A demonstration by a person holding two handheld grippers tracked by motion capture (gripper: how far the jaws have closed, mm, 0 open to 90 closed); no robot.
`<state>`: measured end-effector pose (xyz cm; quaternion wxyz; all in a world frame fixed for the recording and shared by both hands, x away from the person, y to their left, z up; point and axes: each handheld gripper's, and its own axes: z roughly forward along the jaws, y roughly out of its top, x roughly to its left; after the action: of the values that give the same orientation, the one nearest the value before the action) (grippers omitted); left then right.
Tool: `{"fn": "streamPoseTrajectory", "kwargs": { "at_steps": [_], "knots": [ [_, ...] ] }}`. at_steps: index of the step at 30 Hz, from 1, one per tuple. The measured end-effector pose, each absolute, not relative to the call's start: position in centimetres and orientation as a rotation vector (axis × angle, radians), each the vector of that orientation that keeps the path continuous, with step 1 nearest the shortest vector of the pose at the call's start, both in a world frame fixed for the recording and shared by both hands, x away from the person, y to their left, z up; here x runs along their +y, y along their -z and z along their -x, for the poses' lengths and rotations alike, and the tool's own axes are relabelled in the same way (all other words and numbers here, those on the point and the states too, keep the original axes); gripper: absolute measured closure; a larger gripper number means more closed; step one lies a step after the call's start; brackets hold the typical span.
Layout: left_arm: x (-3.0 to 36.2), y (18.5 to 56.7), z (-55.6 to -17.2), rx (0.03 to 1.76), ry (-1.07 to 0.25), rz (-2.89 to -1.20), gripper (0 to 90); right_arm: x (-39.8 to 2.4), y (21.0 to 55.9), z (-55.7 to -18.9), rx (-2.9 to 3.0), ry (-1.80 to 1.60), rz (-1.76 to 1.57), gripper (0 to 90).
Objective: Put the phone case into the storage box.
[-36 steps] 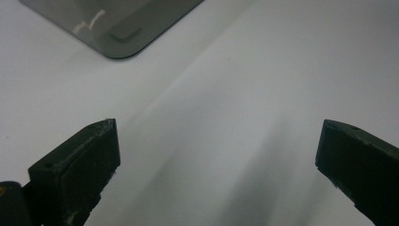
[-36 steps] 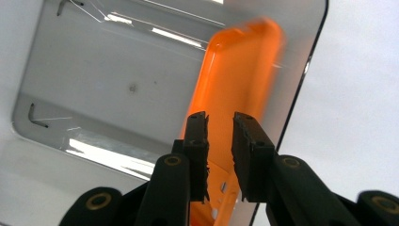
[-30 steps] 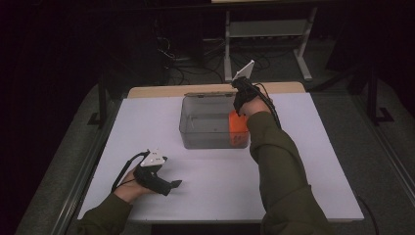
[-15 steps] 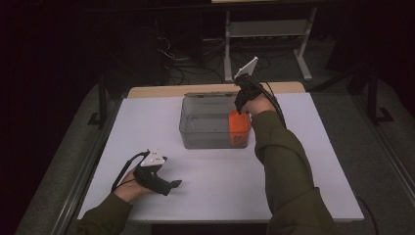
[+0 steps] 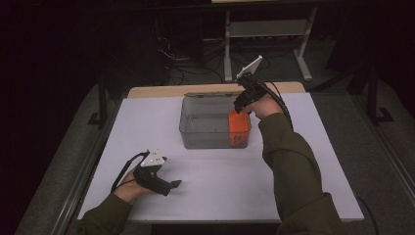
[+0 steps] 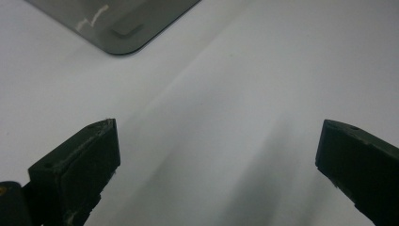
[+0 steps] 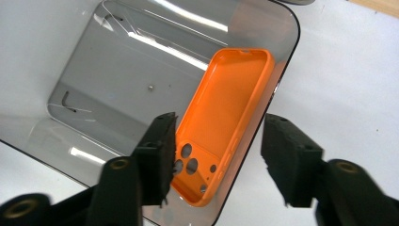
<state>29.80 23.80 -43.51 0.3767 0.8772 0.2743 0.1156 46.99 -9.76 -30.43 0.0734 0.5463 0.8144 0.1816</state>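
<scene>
resting low at the near left of the white table [image 5: 215,196], left gripper [image 5: 172,185] lying on its side in the hand, jaws standing wide apart with nothing between them. looking along those jaws in the left gripper view, meeting bare white tabletop and, far up, one rounded corner of the clear bin [image 6: 123,26]. plenty of open surface stretching ahead and to the right of that gripper, well apart from the bin.

moving up to mid-table, clear plastic bin [image 5: 210,125] sitting square, free white margin showing on all its sides, wooden edge strip [image 5: 161,91] running just behind it. orange phone case [image 5: 239,128] lying inside the bin, leaning against its right wall, inner side showing, camera holes at the near end in the right gripper view [image 7: 226,117].

hovering above the bin's right rear corner, right gripper [image 5: 241,106] pointing down, jaws having just been opening, now parted and not pressing on anything. in the right gripper view, lower end of the case appearing between the two black jaws, gap showing on either side, right jaw hanging over the table outside the bin wall. sleeve stretching back along the right side of the table.

beyond the far edge, dark floor, cables and a metal stand [image 5: 266,44].
</scene>
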Motion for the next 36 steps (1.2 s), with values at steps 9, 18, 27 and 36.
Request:
{"fn": "streamPoseTrajectory", "kwargs": {
  "at_steps": [9,18,27,36],
  "knots": [
    [23.9,43.6,-29.8,0.709,-0.298,-2.247,0.0,-10.8,31.0,-46.2,2.452,-0.607,-1.592,26.7],
    [24.0,43.7,-29.9,0.715,-0.301,-2.249,0.0,-11.9,31.3,-44.9,2.434,-0.734,-1.478,13.2],
    [23.9,43.7,-30.0,0.724,-0.309,-2.252,0.0,-13.0,32.0,-43.5,2.406,-0.847,-1.349,4.2],
    [23.8,43.7,-30.0,0.732,-0.321,-2.248,0.0,-13.9,32.8,-41.7,2.391,-0.980,-1.170,0.4]
  ]
}}
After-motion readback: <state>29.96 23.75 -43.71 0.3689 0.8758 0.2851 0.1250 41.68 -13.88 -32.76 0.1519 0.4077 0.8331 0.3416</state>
